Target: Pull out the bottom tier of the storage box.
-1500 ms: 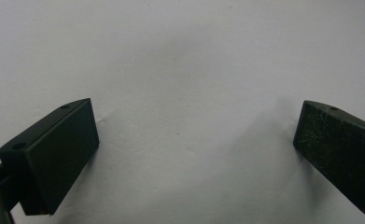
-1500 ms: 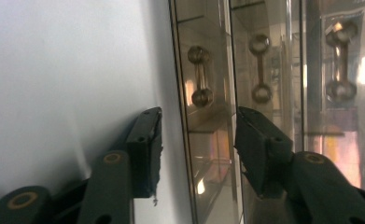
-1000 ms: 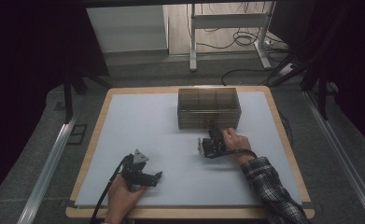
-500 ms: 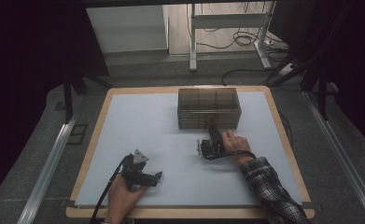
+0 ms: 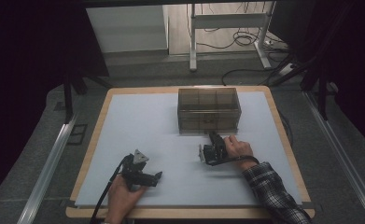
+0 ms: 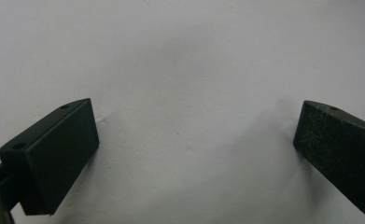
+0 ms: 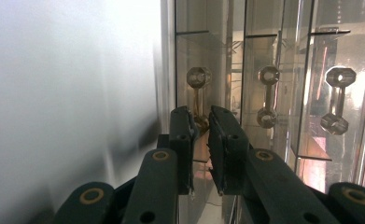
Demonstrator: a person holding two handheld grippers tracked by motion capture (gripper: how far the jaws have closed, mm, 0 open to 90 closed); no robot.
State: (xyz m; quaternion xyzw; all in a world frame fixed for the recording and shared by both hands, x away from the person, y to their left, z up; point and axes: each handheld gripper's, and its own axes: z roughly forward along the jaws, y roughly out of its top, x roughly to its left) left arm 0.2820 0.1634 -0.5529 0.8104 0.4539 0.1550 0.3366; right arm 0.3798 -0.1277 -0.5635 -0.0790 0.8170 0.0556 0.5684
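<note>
- Right gripper [image 7: 200, 135]: jaws nearly closed, pinching a drawer handle [image 7: 198, 95] on the box [image 5: 209, 109]; whether they fully grip it, I cannot tell.
- Right hand [image 5: 236, 148] lies just in front of the box, plaid sleeve [image 5: 273, 193] behind it.
- Left gripper [image 6: 194, 140]: jaws spread wide over bare desk [image 5: 143, 121], well left of the box.
- Left hand [image 5: 123, 198] rests at the desk's near edge.

Lower right of the high view, a plaid sleeve [image 5: 273, 193] covers the person's forearm. The left gripper [image 5: 143, 175] is black, topped by a grey three-cornered plate [image 5: 139, 157], trailing a black cable [image 5: 106, 196]. The right gripper [image 7: 201, 140] has black jaws with brass-ringed pivots [image 7: 91, 196].
</note>
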